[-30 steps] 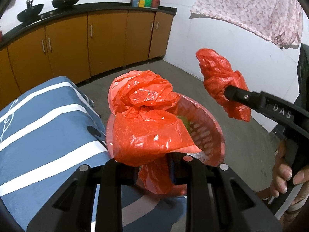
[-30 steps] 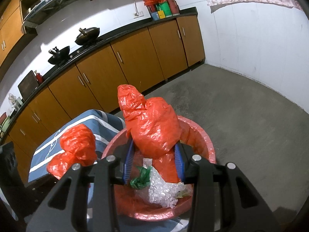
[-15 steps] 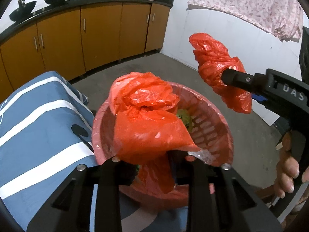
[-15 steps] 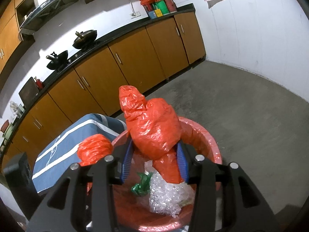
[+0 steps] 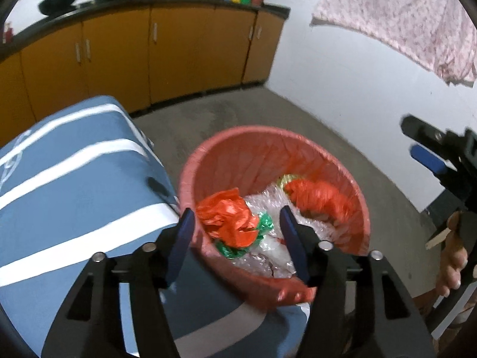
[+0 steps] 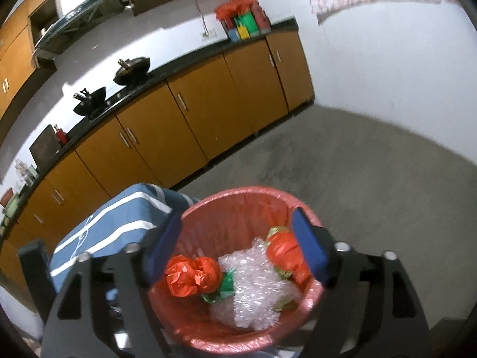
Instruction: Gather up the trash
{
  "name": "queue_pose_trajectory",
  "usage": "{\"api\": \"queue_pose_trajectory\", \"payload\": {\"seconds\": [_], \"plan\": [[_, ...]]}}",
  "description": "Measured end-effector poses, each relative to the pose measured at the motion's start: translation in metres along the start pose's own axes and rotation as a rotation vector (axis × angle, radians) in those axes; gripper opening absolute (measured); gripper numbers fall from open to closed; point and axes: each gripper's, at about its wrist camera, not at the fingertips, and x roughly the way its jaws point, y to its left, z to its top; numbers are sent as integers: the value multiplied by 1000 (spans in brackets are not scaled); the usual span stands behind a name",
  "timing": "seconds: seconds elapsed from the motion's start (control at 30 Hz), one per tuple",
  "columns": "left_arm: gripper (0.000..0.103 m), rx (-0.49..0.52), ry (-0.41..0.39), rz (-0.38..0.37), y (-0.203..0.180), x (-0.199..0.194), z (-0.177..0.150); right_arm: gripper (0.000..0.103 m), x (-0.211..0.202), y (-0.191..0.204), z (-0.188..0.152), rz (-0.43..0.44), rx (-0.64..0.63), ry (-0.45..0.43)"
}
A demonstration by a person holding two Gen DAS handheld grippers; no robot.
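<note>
Overhead, we held the left gripper point(image 5: 235, 232) and right gripper point(image 6: 238, 247) spread wide, gripping nothing, above the red bin point(image 5: 256, 140). Inside lay two crumpled orange bags point(image 6: 190, 274) point(image 6: 286, 247), bubble wrap point(image 6: 253, 292) and green scraps point(image 5: 262, 223), beside the blue striped cloth point(image 5: 71, 161).

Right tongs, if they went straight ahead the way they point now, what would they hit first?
Probably the clear bubble wrap lying in the red bin, since the open right tongs point down into it; depth is uncertain.
</note>
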Motion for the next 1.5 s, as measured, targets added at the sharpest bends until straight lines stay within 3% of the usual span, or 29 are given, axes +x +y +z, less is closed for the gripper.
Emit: {"api": "queue_pose_trajectory", "payload": {"seconds": [0.07, 0.13, 0.23, 0.4, 0.57, 0.67, 1.0, 1.5], "plan": [[74, -3, -54, 20, 4, -25, -2, 94, -25, 9, -2, -23, -33, -59], [88, -2, -125, 58, 9, -59, -8, 97, -49, 18, -7, -55, -73, -115], [97, 3, -206, 140, 14, -104, -19, 99, -83, 34, -18, -130, -149, -192], [101, -32, -321, 260, 27, -172, -45, 99, -130, 65, -43, -197, -234, -259], [101, -48, -398, 377, 34, -221, -81, 99, -162, 89, -71, -173, -262, -267], [101, -40, -417, 449, 36, -235, -101, 99, -172, 97, -88, -150, -264, -247], [101, -39, -486, 569, 37, -267, -143, 99, -196, 116, -134, -114, -280, -228], [101, -46, -493, 588, 40, -278, -171, 99, -210, 126, -154, -94, -289, -243]]}}
